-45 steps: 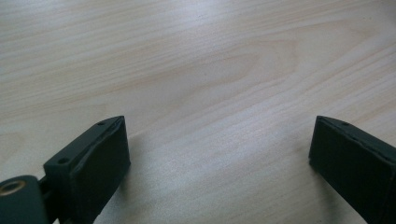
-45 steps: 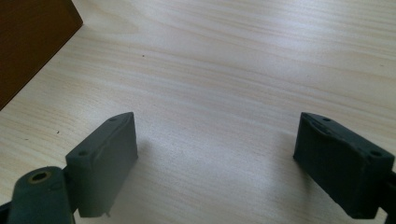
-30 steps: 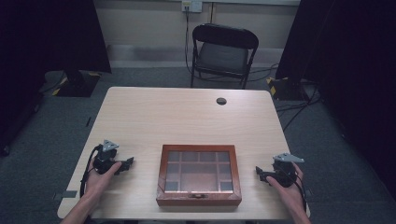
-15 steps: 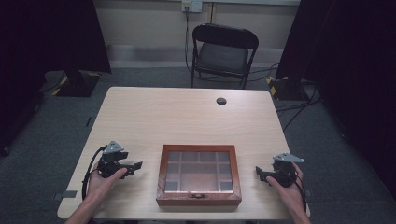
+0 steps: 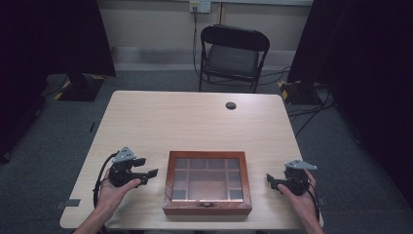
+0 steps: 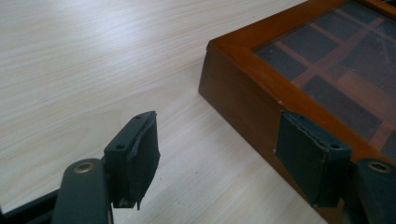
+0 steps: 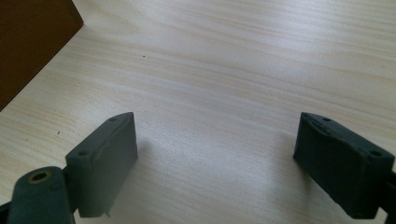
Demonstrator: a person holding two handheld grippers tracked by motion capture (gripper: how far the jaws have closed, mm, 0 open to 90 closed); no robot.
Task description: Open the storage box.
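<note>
**Operator:** Starting at the left edge of the worktop (image 5: 160, 117): my left tongs (image 5: 149, 176) sit in the left hand (image 5: 114, 192) near the front-left corner, lifted a little off the surface and pointing toward the wooden box (image 5: 208, 183). Their jaws have just been closing, but they stand apart with nothing between them. In the left gripper view, the near corner of the box lies just behind the right-hand pad (image 6: 310, 161), and I cannot tell whether the two are touching.

**Observer:** And the box itself?

**Operator:** It sits at the middle of the front edge, lid down, flat on the worktop. The lid is a wooden frame with a glass pane, and dark square compartments show through it. A small metal clasp (image 5: 206, 204) is on the front wall, facing me.

**Observer:** The right side?

**Operator:** My right tongs (image 5: 271, 181) are in the right hand (image 5: 299, 195) near the front-right corner, aimed left at the box and clear of it. Their jaws are spread wide over bare wood with nothing in them. In the right gripper view, a corner of the box wall appears at the upper left, well apart from the pads.

**Observer:** Anything else up there?

**Operator:** A small dark round grommet (image 5: 231, 105) near the back edge, right of centre. Beyond that edge a black folding chair (image 5: 233, 56) stands on the floor.
</note>
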